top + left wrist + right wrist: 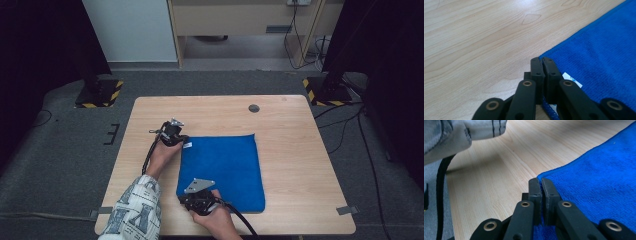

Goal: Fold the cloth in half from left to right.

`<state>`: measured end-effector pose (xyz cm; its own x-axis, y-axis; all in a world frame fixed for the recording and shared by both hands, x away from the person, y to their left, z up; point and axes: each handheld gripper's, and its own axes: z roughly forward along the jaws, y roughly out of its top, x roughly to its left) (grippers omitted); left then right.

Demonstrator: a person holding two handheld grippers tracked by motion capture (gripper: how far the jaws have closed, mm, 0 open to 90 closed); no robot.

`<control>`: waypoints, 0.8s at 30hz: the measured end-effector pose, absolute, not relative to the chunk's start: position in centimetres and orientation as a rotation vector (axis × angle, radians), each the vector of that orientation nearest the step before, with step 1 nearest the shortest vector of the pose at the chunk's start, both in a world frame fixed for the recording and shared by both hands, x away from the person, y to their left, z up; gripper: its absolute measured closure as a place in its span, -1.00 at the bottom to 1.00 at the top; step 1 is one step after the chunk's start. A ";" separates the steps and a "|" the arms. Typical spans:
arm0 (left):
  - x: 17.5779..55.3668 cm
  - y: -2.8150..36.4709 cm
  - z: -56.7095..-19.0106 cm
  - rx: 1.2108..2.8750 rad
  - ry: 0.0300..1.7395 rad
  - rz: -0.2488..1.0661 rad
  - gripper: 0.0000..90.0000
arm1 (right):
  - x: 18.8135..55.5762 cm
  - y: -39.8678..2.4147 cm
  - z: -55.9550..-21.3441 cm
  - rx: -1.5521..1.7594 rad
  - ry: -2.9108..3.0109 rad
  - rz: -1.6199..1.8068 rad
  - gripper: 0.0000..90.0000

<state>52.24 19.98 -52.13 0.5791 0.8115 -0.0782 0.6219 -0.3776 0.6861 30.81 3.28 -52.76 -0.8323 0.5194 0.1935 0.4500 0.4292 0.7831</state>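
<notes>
A blue cloth (222,170) lies flat on the wooden table (295,150). My left gripper (183,142) is at the cloth's far left corner. In the left gripper view its jaws (542,61) are pressed together with the cloth's hem (599,55) caught between them, beside a small white label (572,80). My right gripper (183,198) is at the near left corner. Its jaws (541,182) are likewise shut on the cloth's edge (599,177), blue fabric showing between the fingers lower down.
A round grey cable cap (254,108) sits in the table top near the far edge. Two stand bases with yellow-black stripes (99,94) (326,92) rest on the floor beyond the table. A patterned sleeve (135,210) comes in at the bottom.
</notes>
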 end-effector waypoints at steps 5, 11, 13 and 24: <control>51.9 20.2 -50.9 2.055 1.142 0.362 0.98 | 30.5 3.2 -52.1 0.865 2.564 1.393 0.94; 51.6 20.3 -48.9 2.055 1.129 0.372 0.99 | 30.1 2.8 -51.3 0.870 2.536 1.397 0.95; 51.6 20.3 -48.6 2.061 1.125 0.371 0.99 | 30.0 2.8 -51.3 0.868 2.533 1.398 0.95; 50.5 21.2 -46.3 2.073 1.101 0.353 0.99 | 28.8 3.3 -49.5 0.853 2.461 1.387 0.95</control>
<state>50.49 21.18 -46.34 0.5920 0.7999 -0.0987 0.5931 -0.3494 0.7254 28.84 3.34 -49.53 -0.8163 0.5669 0.1109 0.3885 0.3967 0.8317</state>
